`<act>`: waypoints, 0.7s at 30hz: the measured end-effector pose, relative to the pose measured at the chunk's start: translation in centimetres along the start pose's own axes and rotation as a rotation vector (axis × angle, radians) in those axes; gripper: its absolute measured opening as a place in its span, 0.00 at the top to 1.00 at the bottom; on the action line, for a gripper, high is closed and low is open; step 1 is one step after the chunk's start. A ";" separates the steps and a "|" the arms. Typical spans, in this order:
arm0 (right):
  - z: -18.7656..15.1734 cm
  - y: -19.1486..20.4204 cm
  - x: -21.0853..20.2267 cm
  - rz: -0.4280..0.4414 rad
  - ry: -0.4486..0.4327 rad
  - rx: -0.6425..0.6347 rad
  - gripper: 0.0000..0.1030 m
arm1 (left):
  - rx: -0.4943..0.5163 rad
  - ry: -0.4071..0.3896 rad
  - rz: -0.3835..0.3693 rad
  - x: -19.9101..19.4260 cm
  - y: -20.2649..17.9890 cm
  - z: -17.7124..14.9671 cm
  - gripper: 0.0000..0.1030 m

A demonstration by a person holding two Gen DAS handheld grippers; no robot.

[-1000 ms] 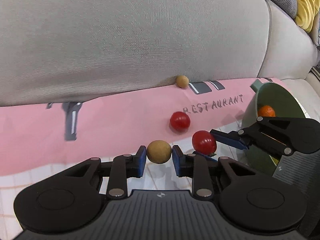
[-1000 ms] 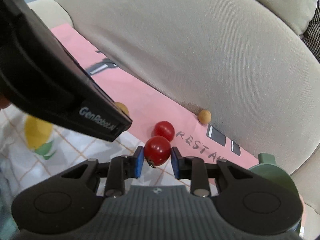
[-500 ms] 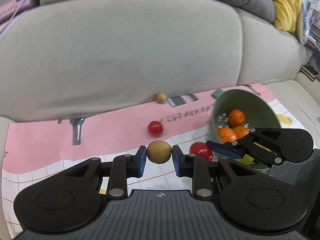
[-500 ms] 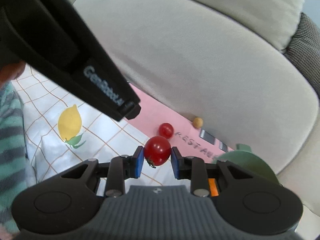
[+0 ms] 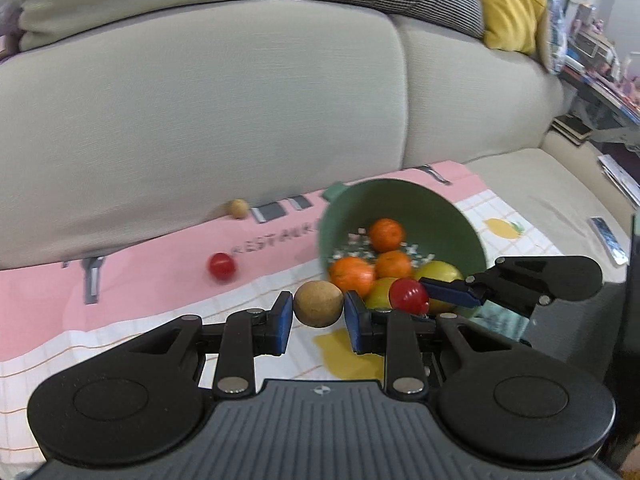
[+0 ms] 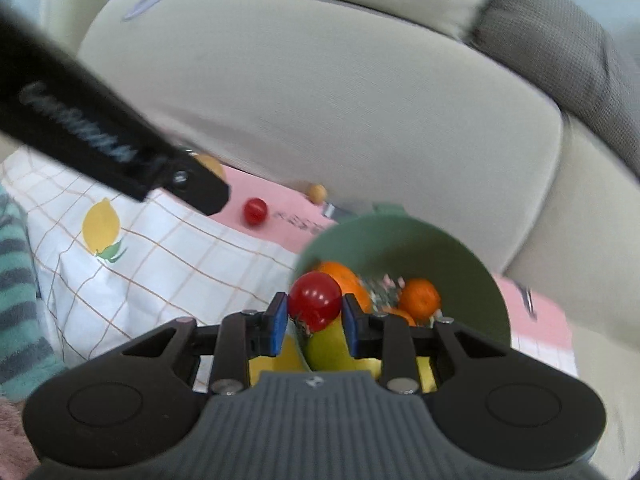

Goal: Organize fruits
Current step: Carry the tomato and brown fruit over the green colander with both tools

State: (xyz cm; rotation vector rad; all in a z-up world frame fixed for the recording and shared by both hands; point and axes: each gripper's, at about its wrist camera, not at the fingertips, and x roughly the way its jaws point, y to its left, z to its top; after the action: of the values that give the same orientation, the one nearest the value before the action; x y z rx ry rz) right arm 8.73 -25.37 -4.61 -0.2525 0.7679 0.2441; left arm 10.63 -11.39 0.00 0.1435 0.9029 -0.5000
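My left gripper is shut on a round tan fruit, held above the cloth just left of the green bowl. My right gripper is shut on a red cherry tomato at the bowl's near rim; it also shows in the left wrist view. The bowl holds oranges and yellow-green fruit. A second red tomato and a small tan fruit lie on the pink cloth by the sofa back.
A pink and white checked cloth covers the sofa seat. The beige sofa backrest rises right behind it. A remote lies on the seat at the right. Yellow and checked cushions sit on top.
Both grippers have risen and moved right toward the green bowl with their fruits held. The bowl's contents have come into fuller view.
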 end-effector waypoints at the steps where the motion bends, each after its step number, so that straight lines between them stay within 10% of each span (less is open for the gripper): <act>1: -0.2 -0.6 -0.1 -0.006 0.008 0.016 0.75 | 0.005 0.004 -0.010 0.2 -0.5 0.1 0.70; 21: -2.6 -5.7 1.5 0.035 0.139 0.071 0.75 | 0.017 0.196 -0.164 7.2 -5.2 0.9 0.70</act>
State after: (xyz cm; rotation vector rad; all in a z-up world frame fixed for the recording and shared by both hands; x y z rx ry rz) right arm 9.87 -31.37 -6.70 -0.1907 0.9174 0.2338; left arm 12.56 -18.77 -4.59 0.1367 1.1078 -0.6540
